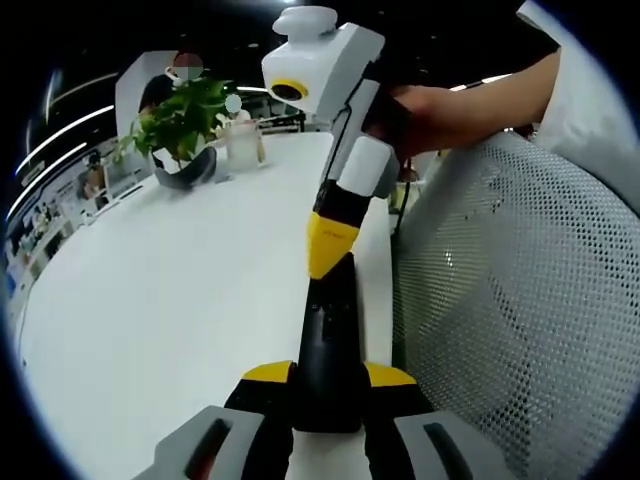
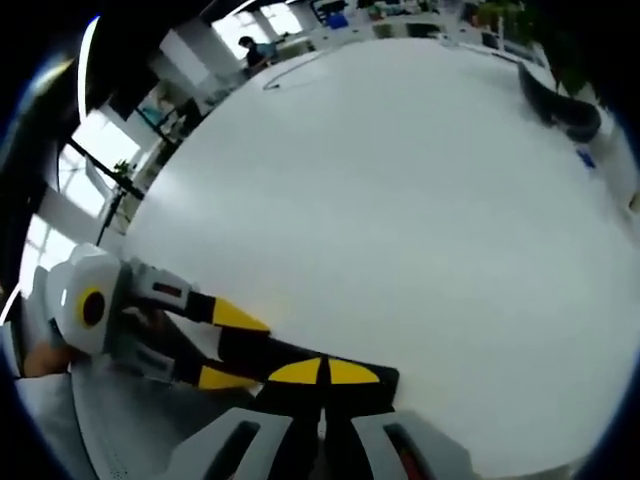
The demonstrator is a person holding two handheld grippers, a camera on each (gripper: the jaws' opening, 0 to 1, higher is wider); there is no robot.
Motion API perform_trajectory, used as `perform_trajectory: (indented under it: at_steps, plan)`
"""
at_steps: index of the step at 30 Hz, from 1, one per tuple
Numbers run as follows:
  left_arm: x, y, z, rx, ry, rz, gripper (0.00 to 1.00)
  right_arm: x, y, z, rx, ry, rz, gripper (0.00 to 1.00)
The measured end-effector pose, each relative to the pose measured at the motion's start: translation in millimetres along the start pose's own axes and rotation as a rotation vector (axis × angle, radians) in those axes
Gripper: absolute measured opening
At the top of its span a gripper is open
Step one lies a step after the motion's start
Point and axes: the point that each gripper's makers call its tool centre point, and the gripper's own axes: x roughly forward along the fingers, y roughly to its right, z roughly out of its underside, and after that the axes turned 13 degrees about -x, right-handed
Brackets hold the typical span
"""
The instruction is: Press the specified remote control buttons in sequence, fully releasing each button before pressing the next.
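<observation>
A black remote control [image 1: 325,335] lies lengthwise between my left gripper's yellow-tipped fingers, and the left gripper [image 1: 328,375] is shut on its near end just above the white table [image 1: 180,290]. My right gripper [image 1: 330,245] comes down from the upper right in a person's hand. Its jaws are shut into a single yellow tip that rests on the remote's far end. In the right gripper view, the right gripper [image 2: 323,372] has its two tips together over the remote [image 2: 275,350]. The left gripper [image 2: 232,347] reaches in from the left and clasps the remote.
A potted plant [image 1: 180,120] and a clear jar [image 1: 243,140] stand at the table's far end. A white mesh chair back [image 1: 520,300] sits close on the right, beyond the table edge. The dark plant pot [image 2: 560,100] lies across the broad white table [image 2: 400,200].
</observation>
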Motion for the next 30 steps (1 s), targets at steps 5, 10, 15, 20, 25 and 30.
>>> perform_trajectory:
  at_steps: [5,10,15,20,25,30]
  plan:
    - [-0.3,-0.2,0.0,0.000,0.000,0.000,0.25,1.5,0.2,2.0,-0.038,-0.014,0.022,0.00]
    - [-0.4,-0.2,0.0,-0.001,0.001,0.002,0.25,1.8,3.4,2.6,0.015,0.000,0.002,0.00]
    - [-0.2,-0.3,-0.3,-0.002,0.004,0.001,0.25,2.1,2.9,2.5,0.038,0.010,-0.018,0.00]
    - [0.0,-0.2,-0.4,-0.002,0.005,0.001,0.25,2.5,2.3,2.2,0.033,0.014,-0.022,0.00]
    - [0.4,-0.7,-0.7,-0.002,0.007,0.000,0.25,3.2,0.7,2.0,-0.038,0.011,0.006,0.00]
    - [1.0,-1.3,-1.2,-0.002,0.006,0.001,0.24,3.7,0.7,1.9,-0.121,0.004,0.043,0.00]
